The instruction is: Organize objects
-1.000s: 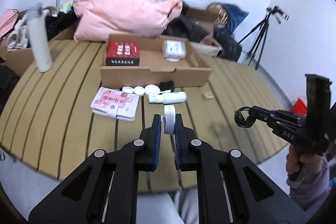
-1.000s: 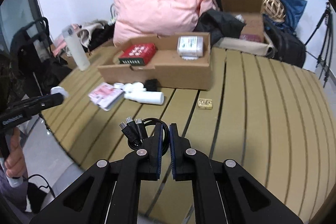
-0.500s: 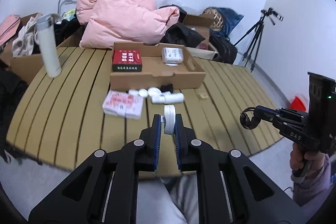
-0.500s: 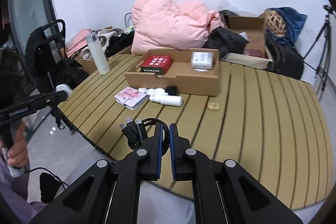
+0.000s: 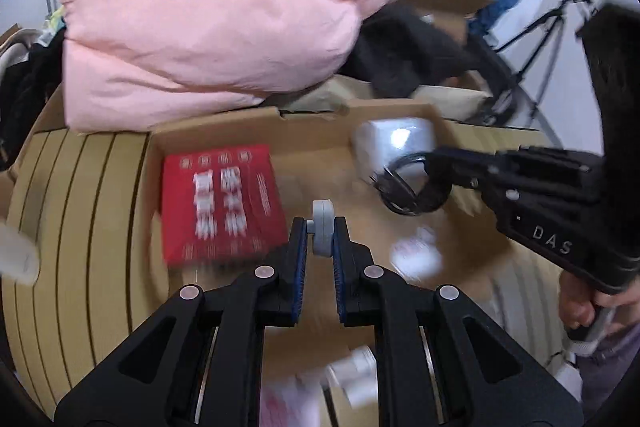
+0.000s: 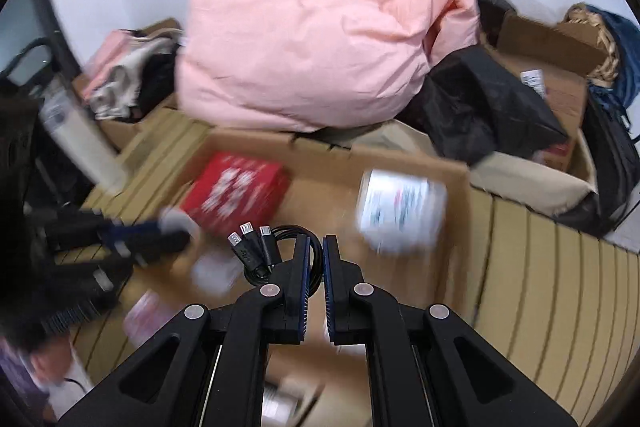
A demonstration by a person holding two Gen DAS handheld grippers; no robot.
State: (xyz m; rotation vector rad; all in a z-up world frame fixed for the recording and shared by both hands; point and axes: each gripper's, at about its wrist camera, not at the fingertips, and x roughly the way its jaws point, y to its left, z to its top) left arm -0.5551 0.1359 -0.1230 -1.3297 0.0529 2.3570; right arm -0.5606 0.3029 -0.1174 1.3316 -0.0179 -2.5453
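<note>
My left gripper is shut on a small white round cap, held on edge over the open cardboard box. In that box lie a red box on the left and a white packet on the right. My right gripper is shut on a coiled black cable with three plug ends, also above the box floor. From the right wrist view, the red box and the white packet flank it, and the left gripper hovers at its left. Both views are motion-blurred.
A big pink padded jacket is piled behind the box, with a black bag and more cartons to the right. A white bottle stands at the far left on the slatted table. Small white items lie blurred in front of the box.
Both grippers have swept forward from the table's near edge to above the cardboard box, coming close together. The cap and the cable stayed in their grips.
</note>
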